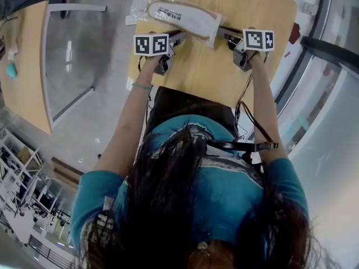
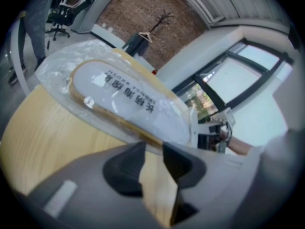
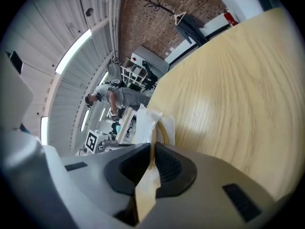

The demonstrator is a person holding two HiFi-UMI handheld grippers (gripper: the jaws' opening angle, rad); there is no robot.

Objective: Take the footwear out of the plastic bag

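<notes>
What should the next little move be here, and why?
Probably draw the right gripper gently outward, away from the slipper, to start sliding the bag off. Its jaws are shut on the bag's end, while the left gripper sits at the slipper's side, jaws slightly apart; whether it pins the slipper I cannot tell.

Looks like an open-plan office or lab space to me. Light wood tables (image 1: pixel 252 15) sit on a polished concrete floor (image 1: pixel 84 55), and there's a brick wall (image 2: pixel 143 13) with a coat stand (image 2: pixel 162 20) in front of it. There's also an office chair (image 2: pixel 59 18), white shelving (image 1: pixel 17 172), big windows (image 2: pixel 248 80) and another person (image 3: pixel 114 97) standing in the background.
</notes>
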